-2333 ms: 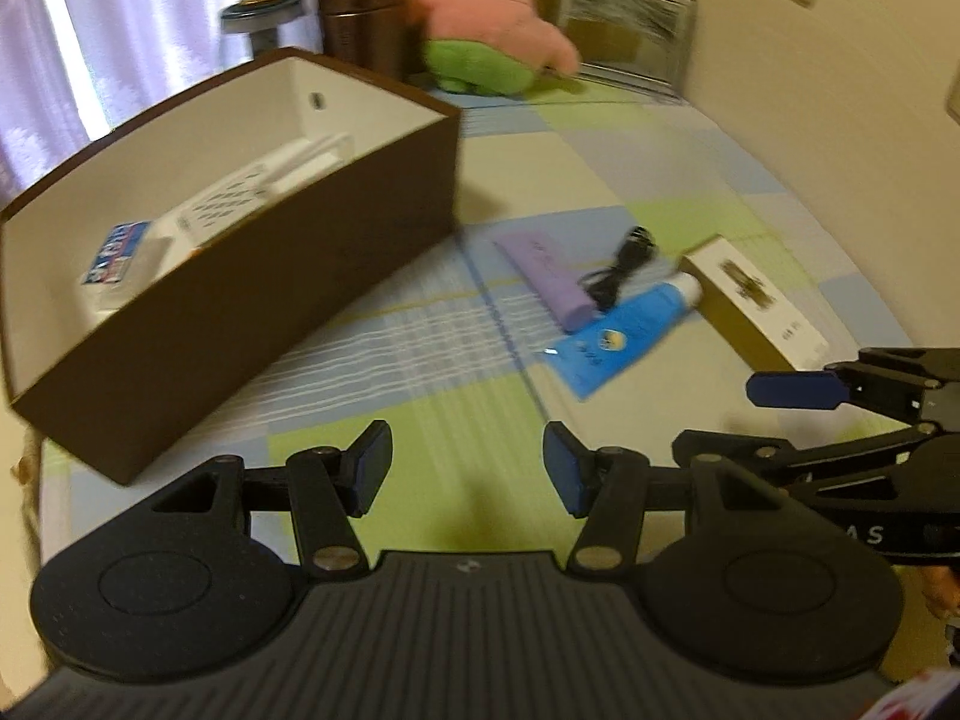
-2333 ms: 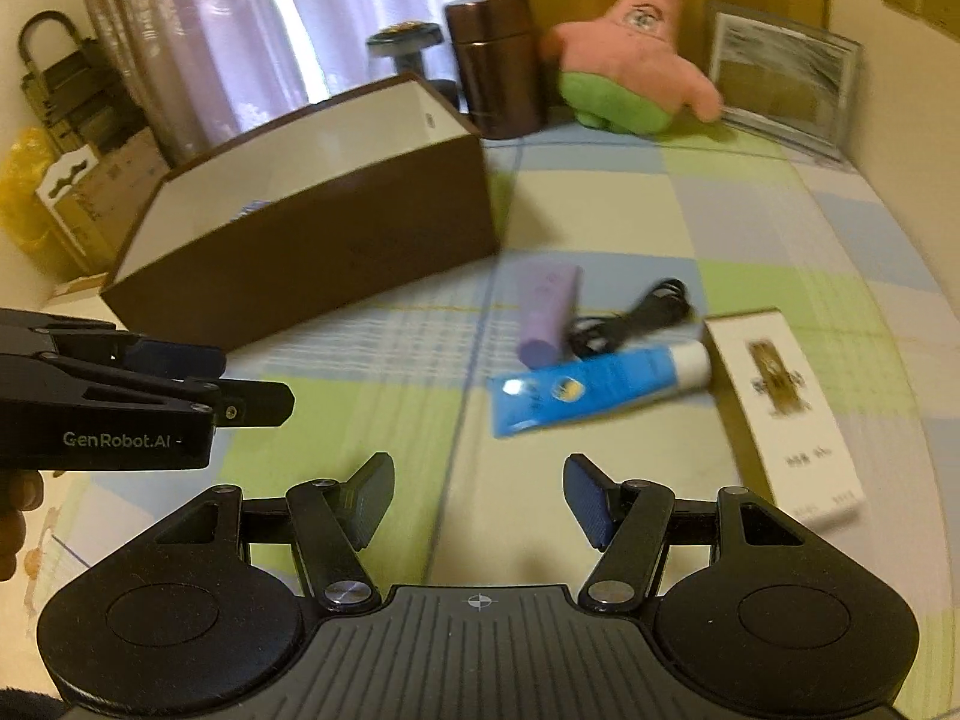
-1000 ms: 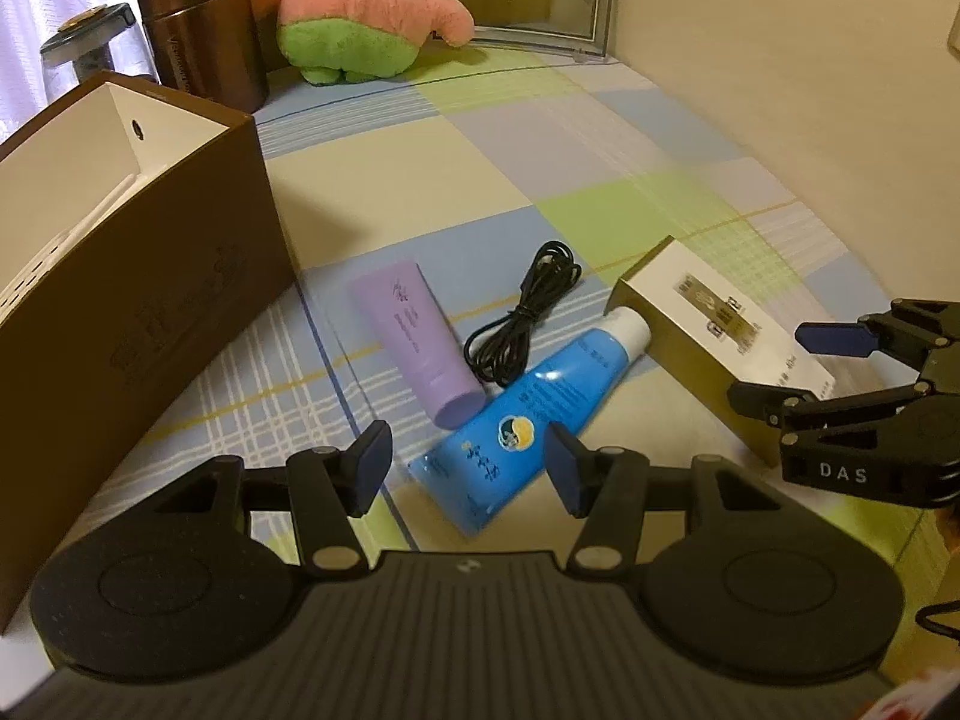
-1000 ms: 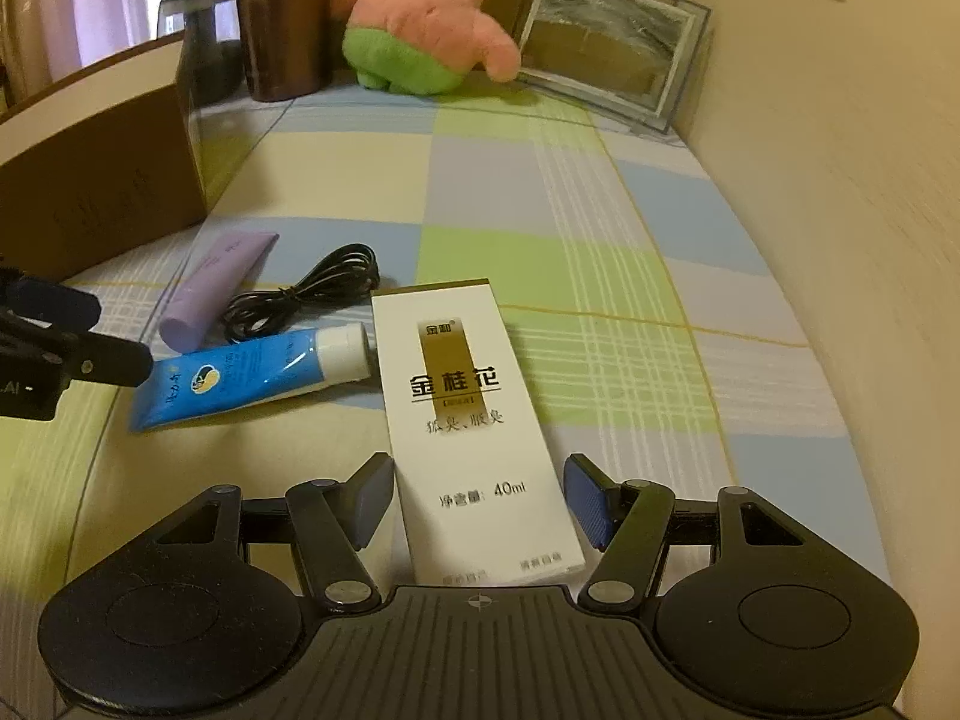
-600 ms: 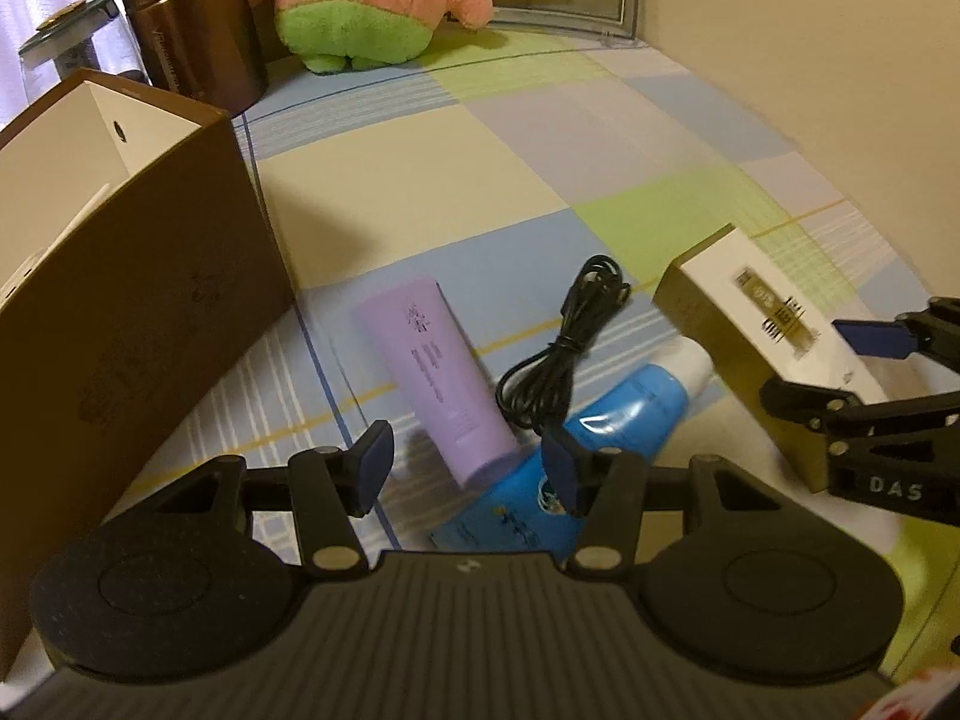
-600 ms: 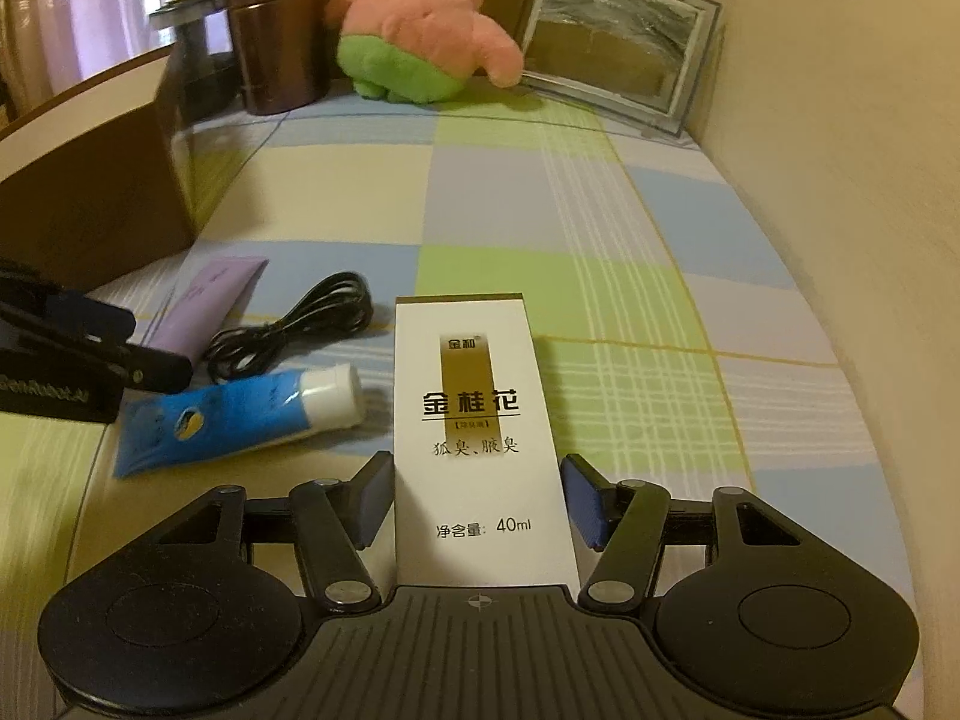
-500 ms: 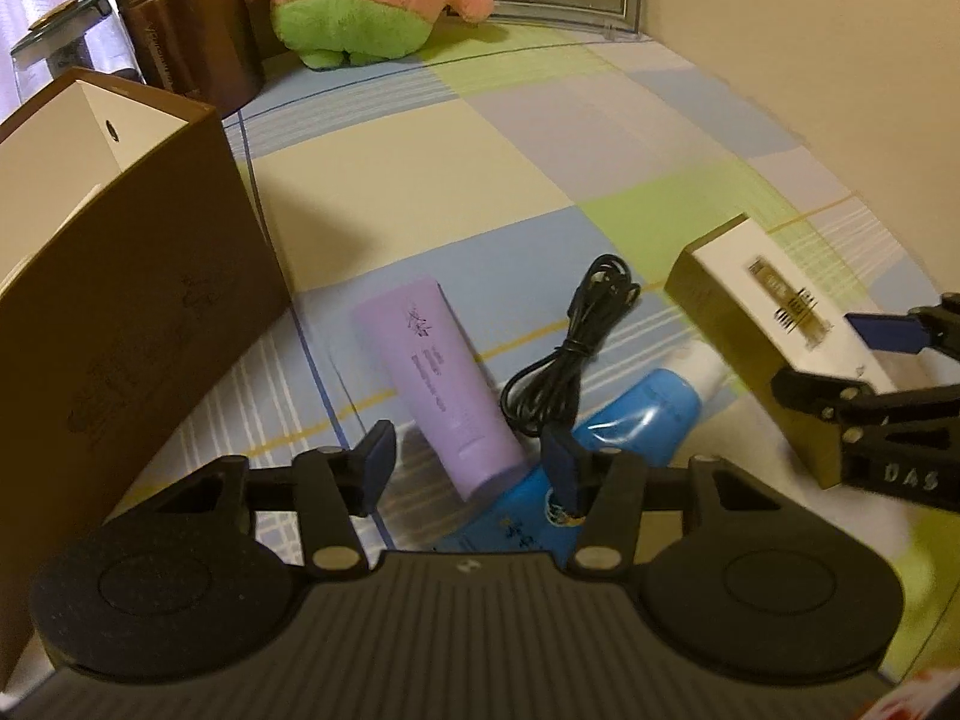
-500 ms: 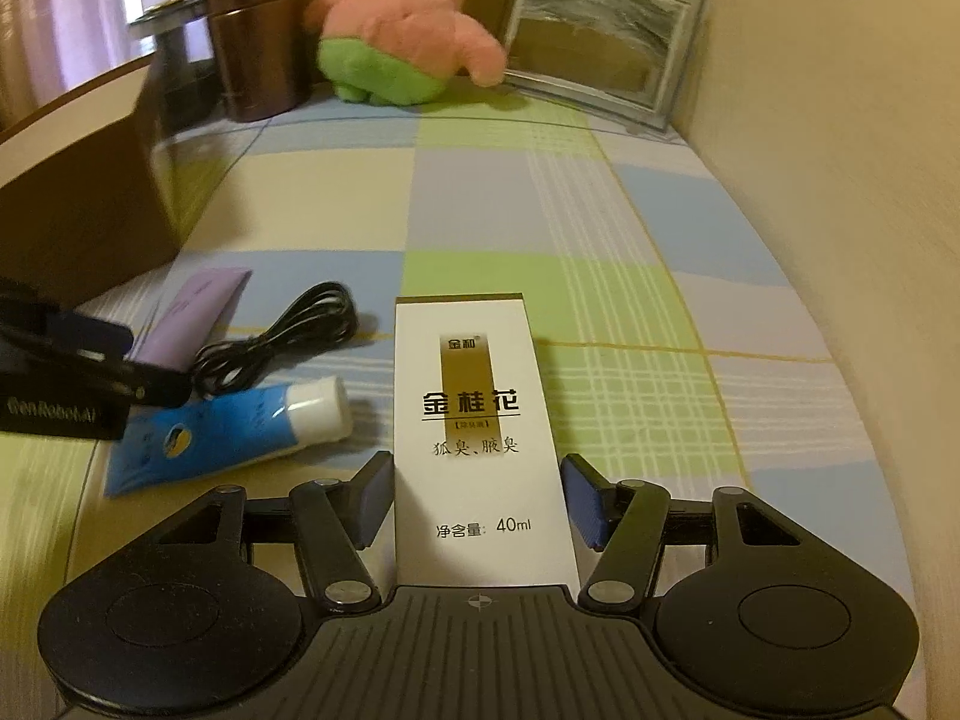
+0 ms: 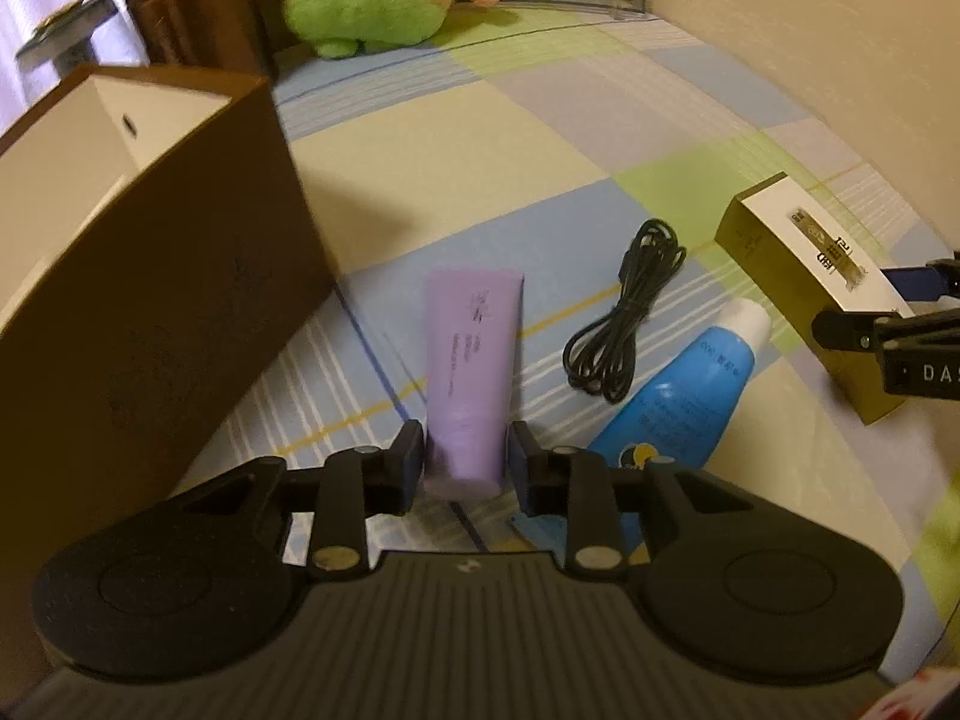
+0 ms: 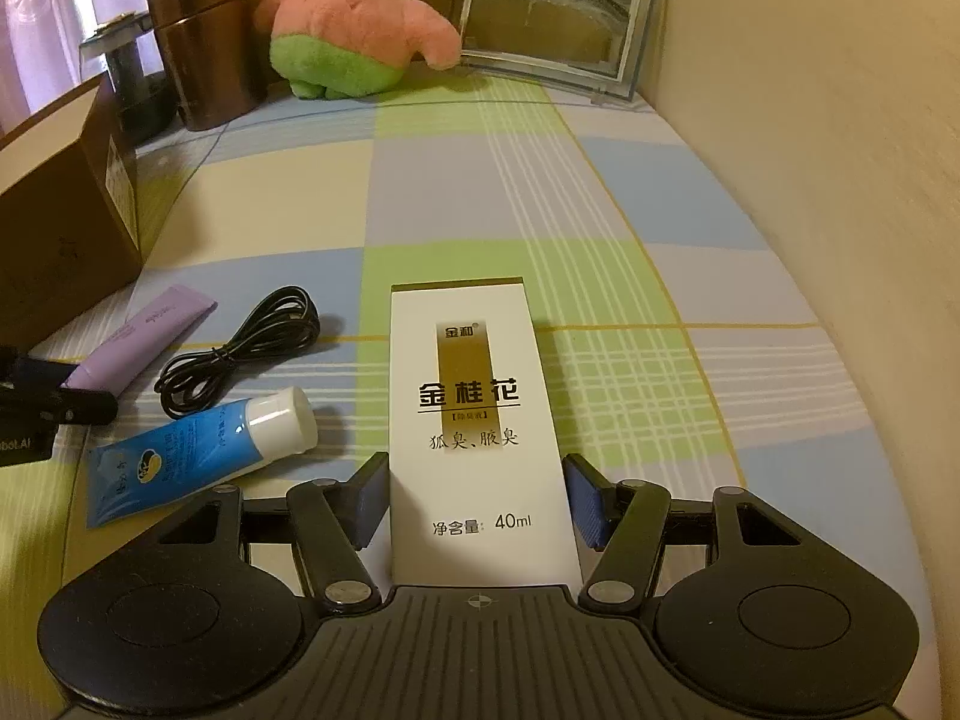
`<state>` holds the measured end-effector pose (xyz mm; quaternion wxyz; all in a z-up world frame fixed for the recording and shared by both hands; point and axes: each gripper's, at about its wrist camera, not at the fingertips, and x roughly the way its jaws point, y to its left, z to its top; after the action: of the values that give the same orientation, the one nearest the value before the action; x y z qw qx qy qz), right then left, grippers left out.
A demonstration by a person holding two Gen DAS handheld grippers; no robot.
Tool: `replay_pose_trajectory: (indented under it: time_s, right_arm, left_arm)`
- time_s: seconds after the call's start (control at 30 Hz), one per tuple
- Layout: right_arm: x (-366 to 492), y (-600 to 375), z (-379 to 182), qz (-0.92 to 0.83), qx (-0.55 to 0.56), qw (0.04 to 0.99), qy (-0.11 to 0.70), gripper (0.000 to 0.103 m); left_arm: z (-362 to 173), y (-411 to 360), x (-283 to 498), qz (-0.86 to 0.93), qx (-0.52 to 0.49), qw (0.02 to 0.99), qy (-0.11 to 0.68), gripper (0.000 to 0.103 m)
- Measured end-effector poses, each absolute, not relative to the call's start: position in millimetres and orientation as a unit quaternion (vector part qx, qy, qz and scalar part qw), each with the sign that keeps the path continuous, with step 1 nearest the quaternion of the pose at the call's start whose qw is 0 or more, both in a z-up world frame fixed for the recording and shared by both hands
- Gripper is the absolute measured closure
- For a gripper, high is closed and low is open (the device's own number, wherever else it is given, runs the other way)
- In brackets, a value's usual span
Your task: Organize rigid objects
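A purple tube [image 9: 474, 366] lies on the checked cloth, and my left gripper [image 9: 467, 463] has its pads against both sides of the tube's cap end. A white and gold carton [image 10: 477, 420] lies flat between the fingers of my open right gripper [image 10: 477, 501], with small gaps on each side. A blue tube [image 10: 198, 450] and a coiled black cable [image 10: 240, 348] lie between the two. The purple tube [image 10: 141, 345] shows at the left of the right wrist view, and the carton [image 9: 810, 276] at the right of the left wrist view.
A brown open box [image 9: 150, 252] with white inside stands at the left. A brown canister [image 10: 204, 42], a pink and green plush star [image 10: 354, 30] and a framed picture [image 10: 552, 18] stand at the back. A wall [image 10: 840, 120] runs along the right.
My left gripper has moved forward and left onto the purple tube, and its jaws have narrowed around it. My right gripper has held around the carton's near end.
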<state>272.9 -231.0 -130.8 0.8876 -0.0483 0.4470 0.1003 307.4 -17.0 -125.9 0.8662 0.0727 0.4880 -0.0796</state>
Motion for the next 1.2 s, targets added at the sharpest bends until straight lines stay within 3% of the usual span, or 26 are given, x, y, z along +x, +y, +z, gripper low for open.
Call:
replay_pose_trajectory:
  time_s: [0.43,1.2]
  right_arm:
    - [282,-226,-131,0.106,-0.062,0.886,0.448,0.045]
    - [262,-221,-104,0.134,-0.075,0.898,0.413,0.048]
  left_arm:
    - [-134,-25,337,-0.095,0.099,0.862,0.489,0.074]
    - [-110,-15,299,-0.064,0.073,0.876,0.473,0.075]
